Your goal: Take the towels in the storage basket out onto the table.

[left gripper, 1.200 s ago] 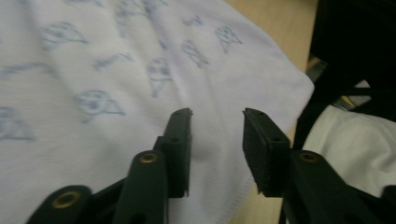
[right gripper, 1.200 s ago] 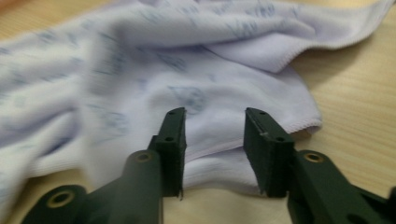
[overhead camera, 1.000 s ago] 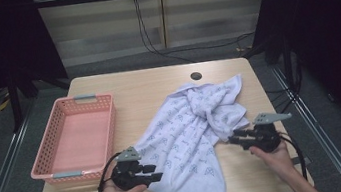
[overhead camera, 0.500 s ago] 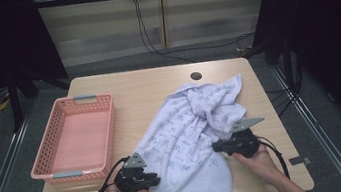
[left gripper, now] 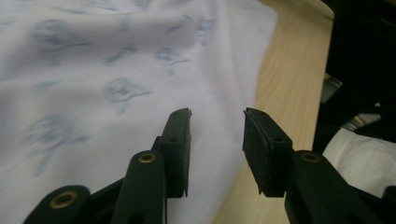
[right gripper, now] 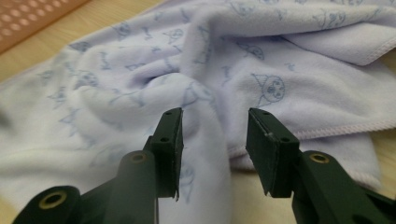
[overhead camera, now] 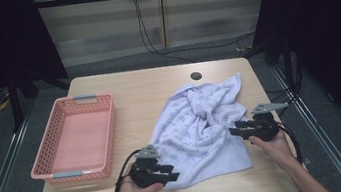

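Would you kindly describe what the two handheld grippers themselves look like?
The left gripper and right gripper are black, each topped by a grey three-cornered plate and trailing a black cable. Their flat rectangular black pads sit on arms with brass-coloured rivets.

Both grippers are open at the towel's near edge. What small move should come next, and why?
Probably close both on the hem. The left gripper has the towel edge between its open jaws, and the right gripper straddles a raised fold; neither pinches cloth yet, and the towel lies crumpled beside the basket.

Lab recording bay: bare wooden table (overhead camera: 157,85), dark curtains (overhead camera: 335,27), trailing wall cables (overhead camera: 146,28)
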Available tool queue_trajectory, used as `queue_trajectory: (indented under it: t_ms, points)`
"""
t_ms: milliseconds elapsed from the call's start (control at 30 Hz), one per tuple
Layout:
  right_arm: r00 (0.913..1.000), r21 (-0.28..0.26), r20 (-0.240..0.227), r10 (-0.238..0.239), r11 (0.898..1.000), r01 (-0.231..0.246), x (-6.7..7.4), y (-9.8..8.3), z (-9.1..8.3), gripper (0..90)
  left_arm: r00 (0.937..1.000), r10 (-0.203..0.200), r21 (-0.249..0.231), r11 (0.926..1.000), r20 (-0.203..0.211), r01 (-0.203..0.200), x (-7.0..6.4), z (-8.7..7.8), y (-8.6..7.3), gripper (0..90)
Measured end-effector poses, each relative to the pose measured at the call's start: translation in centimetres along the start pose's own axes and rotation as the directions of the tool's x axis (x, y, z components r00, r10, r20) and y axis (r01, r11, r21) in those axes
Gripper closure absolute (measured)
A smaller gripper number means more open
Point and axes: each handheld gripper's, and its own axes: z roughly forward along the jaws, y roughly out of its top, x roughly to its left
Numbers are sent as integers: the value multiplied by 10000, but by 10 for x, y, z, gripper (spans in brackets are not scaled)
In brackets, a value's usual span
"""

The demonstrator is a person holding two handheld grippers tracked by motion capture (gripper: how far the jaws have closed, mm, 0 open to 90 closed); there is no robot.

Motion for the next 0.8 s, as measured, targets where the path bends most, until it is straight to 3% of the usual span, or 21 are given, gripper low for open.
queue_trajectory:
  t_ms: [67, 133, 233, 300, 400, 467, 567, 667, 800]
  points:
    - [9996, -115, -289, -43, 9999, 39, 6, -7, -13, 569, 9991, -222, -62, 9997, -351, 220, 7, -14, -10, 629]
    - [9978, 55, -656, 23, 10000, -19, 13, -18, -20, 589, 9955, -150, -29, 9999, -933, 148, 11, -21, -20, 613]
    - [9949, 768, -1007, -53, 9970, 131, 23, -37, -20, 587, 9932, -266, 28, 9996, -1137, 271, 13, -24, -26, 567]
    - [9953, 1145, -913, -331, 9925, 435, 27, -43, -18, 561, 9924, -118, 212, 9997, -1228, 146, 13, -19, -25, 528]
    - [9945, 1163, -905, -523, 9912, 628, 26, -43, -15, 508, 9907, 70, 619, 9981, -1356, 14, 17, -9, -21, 513]
    - [9958, 1413, -604, -682, 9870, 762, 23, -44, -10, 467, 9894, -30, 413, 9991, -1449, 91, 20, -6, -18, 500]
    - [9966, 1660, -505, -653, 9834, 729, 21, -46, -3, 449, 9866, -8, 375, 9993, -1629, 70, 26, -4, -18, 490]
    - [9938, 1774, -371, -1049, 9780, 1099, 24, -48, 0, 421, 9867, -43, 395, 9992, -1623, 108, 27, -4, -19, 468]
    - [9919, 1754, -559, -1144, 9768, 1225, 29, -50, 0, 421, 9838, 414, 565, 9979, -1742, -320, 21, -1, -21, 451]
